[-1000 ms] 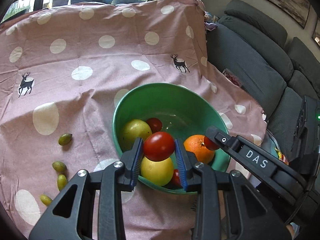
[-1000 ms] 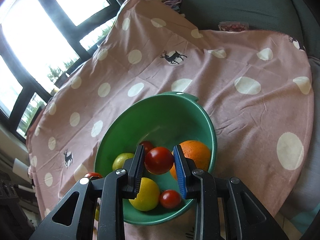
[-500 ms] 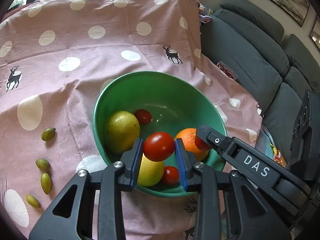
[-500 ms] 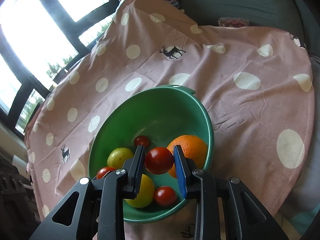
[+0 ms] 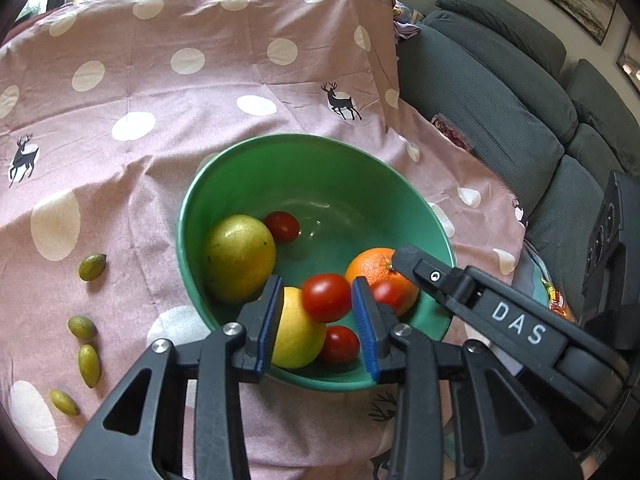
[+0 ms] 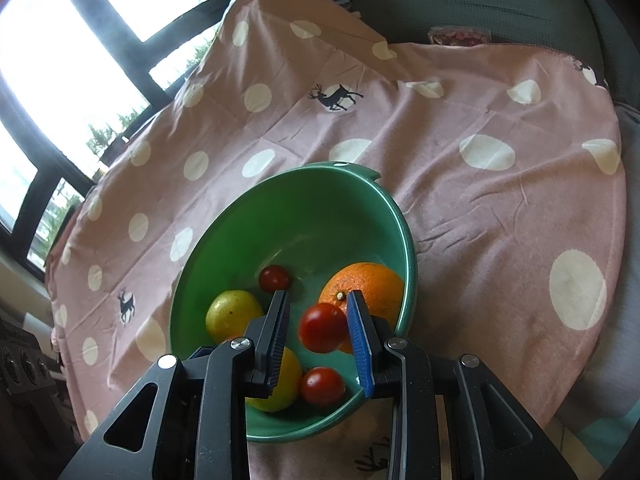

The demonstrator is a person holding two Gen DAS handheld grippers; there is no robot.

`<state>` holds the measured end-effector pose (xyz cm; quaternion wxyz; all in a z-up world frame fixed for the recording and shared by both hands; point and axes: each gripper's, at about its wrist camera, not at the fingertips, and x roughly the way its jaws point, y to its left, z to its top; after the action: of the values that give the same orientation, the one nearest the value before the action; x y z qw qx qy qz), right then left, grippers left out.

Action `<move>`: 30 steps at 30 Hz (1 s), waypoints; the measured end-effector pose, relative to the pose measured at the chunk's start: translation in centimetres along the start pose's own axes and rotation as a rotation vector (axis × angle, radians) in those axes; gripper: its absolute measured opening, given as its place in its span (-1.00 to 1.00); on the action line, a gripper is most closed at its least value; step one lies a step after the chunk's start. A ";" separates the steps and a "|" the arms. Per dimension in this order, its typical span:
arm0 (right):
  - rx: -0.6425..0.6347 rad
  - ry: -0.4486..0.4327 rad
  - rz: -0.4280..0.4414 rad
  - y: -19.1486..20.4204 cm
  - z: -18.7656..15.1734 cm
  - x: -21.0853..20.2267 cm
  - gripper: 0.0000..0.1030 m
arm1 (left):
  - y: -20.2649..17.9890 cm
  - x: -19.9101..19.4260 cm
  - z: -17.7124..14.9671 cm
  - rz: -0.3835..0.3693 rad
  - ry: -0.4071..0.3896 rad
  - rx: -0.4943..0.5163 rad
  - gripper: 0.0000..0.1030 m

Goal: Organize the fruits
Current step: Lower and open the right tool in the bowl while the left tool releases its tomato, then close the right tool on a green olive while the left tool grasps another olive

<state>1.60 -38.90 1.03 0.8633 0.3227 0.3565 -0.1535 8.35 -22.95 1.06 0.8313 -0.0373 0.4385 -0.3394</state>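
Fruits (image 5: 240, 256) lie together in a round green plastic bowl (image 5: 280, 140) on the pink polka-dot cloth (image 5: 160, 80) covering the tabletop, among them a round orange (image 5: 372, 268) and a yellow lemon (image 5: 298, 332). Four small green olives (image 5: 92, 267) lie apart on the cloth. In the left wrist view, the left gripper (image 5: 316, 284) hangs over the bowl's near side. Its jaws have just been opening, and a red tomato (image 5: 326, 298) sits between them, clear of one blue pad and released. In the right wrist view, the right gripper (image 6: 318, 300) hangs over the same bowl with a second red tomato (image 6: 324, 328) between its jaws. This one lies against one pad with a gap at the other, so it is not pinched.
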 end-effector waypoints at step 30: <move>-0.350 0.186 0.162 11.0 -5.5 1.6 -0.26 | 15.2 -10.0 -8.0 0.361 0.045 -0.429 0.23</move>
<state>5.30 -27.06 1.83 0.8790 0.2082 0.4288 0.0109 6.56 -3.46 -2.25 0.8416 -0.1263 0.5181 -0.0861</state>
